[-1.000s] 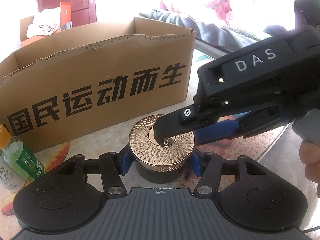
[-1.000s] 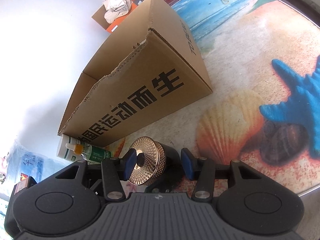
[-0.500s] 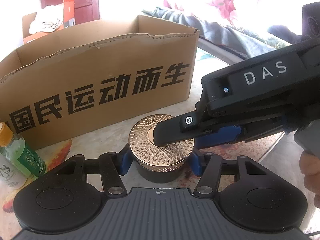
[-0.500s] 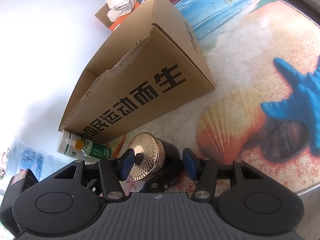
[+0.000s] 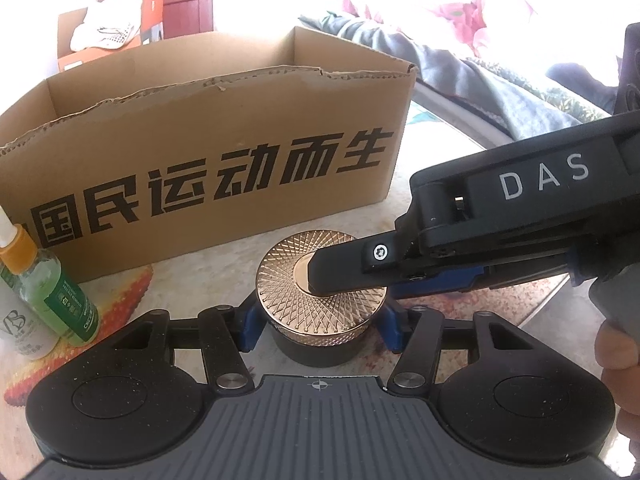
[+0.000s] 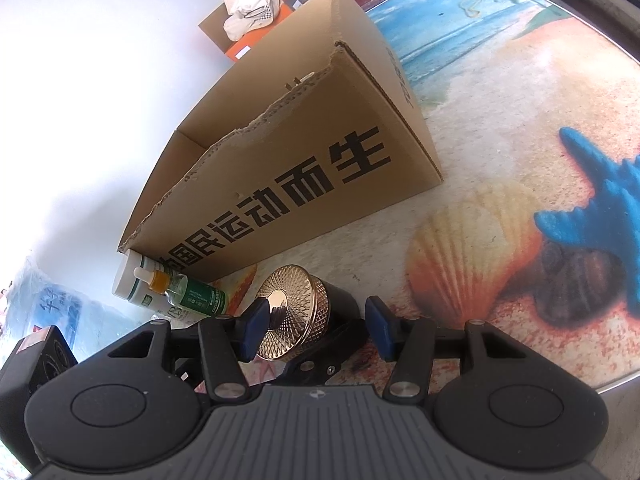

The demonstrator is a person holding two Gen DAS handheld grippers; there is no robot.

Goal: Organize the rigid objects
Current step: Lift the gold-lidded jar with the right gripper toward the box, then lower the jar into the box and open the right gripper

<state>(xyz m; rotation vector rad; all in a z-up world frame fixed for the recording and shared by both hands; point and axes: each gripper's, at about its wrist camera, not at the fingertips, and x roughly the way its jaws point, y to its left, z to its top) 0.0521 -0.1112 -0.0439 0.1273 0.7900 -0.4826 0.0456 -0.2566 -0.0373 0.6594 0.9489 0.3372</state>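
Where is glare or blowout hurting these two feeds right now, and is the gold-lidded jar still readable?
Left wrist view: background top right is blown out white, but the jar and the cardboard box print stay sharp. Right wrist view: upper left is washed out white; fisheye bends the box; the jar lid shows a bright reflection, still legible.

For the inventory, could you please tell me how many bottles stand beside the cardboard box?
2: a clear green-labelled bottle with an orange collar at the box's left end, and a white bottle touching it. Others may be hidden behind them.
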